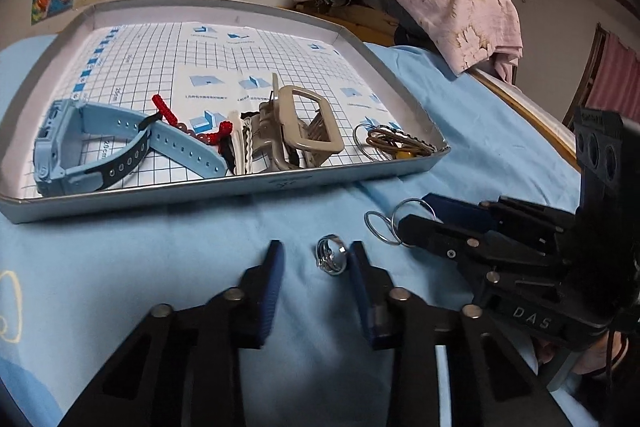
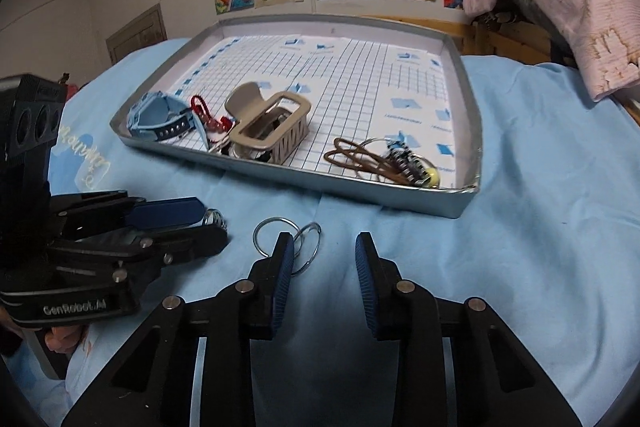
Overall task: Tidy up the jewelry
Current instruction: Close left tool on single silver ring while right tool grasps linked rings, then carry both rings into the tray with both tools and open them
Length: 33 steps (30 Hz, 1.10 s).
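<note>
While both tools sit on the blue sheet (image 1: 160, 251), left tool (image 1: 316, 259) is narrow, silver ring (image 1: 331, 254) between its pads, unpinched; right tool (image 2: 325, 255) narrow, key rings (image 2: 306, 241) beside its left pad; tray (image 1: 132, 189) just behind.

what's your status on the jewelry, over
Left hand-held gripper open, silver ring between its fingers, not clamped. Right hand-held gripper open beside the key rings. Tray ahead, nothing blocking.

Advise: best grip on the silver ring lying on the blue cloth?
Pinch the silver ring across its band, coming from above. It lies tilted on the blue cloth, ornament low, between the left tool fingers, touching the right-hand one, so the band's outer sides are free.
</note>
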### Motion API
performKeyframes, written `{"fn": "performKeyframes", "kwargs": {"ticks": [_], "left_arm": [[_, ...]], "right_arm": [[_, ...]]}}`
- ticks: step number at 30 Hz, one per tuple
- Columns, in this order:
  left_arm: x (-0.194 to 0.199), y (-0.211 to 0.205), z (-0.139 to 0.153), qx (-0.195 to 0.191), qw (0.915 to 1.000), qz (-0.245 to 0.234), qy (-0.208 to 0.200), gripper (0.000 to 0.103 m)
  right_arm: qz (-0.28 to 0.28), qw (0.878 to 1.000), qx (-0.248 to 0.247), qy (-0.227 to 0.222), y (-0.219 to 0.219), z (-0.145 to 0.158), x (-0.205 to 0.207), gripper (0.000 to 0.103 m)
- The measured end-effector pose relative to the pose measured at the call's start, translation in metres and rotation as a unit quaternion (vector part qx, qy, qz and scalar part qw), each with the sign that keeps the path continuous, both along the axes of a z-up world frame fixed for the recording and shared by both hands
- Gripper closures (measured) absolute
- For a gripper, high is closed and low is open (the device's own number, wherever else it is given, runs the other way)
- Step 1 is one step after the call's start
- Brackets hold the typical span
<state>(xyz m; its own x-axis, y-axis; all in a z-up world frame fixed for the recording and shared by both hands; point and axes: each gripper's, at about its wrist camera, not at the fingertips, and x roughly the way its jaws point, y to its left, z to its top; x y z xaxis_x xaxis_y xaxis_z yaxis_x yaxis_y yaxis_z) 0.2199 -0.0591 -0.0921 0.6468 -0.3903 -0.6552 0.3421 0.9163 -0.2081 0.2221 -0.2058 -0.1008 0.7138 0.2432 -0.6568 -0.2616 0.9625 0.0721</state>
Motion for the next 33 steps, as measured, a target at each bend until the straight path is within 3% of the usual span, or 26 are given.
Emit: {"fn": "performKeyframes", "kwargs": {"ticks": [3, 9, 13, 21, 27, 33], "left_arm": [[0.003, 0.003, -0.002, -0.011, 0.9999, 0.002, 0.006, 0.092], [0.002, 0.010, -0.001, -0.041, 0.9992, -0.002, 0.003, 0.095], [-0.007, 0.012, 0.009, -0.044, 0.9988, -0.002, -0.019, 0.096], [-0.019, 0.016, 0.050, -0.027, 0.9945, 0.009, -0.101, 0.096], [0.010, 0.030, 0.065, -0.029, 0.9914, 0.060, -0.112, 0.096], [0.036, 0.029, 0.054, -0.013, 0.9928, 0.076, -0.092, 0.096]], "right_arm": [[0.000, 1.000, 0.002, 0.005, 0.000, -0.002, 0.001, 0.084], [-0.001, 1.000, 0.009, -0.006, -0.001, 0.000, -0.003, 0.099], [-0.003, 1.000, 0.012, -0.024, -0.003, 0.006, -0.009, 0.100], [-0.007, 0.997, 0.017, -0.080, -0.005, 0.039, -0.015, 0.101], [-0.017, 0.994, 0.011, -0.107, 0.000, 0.057, 0.009, 0.101], [-0.030, 0.992, 0.007, -0.119, 0.009, 0.060, 0.035, 0.101]]}}
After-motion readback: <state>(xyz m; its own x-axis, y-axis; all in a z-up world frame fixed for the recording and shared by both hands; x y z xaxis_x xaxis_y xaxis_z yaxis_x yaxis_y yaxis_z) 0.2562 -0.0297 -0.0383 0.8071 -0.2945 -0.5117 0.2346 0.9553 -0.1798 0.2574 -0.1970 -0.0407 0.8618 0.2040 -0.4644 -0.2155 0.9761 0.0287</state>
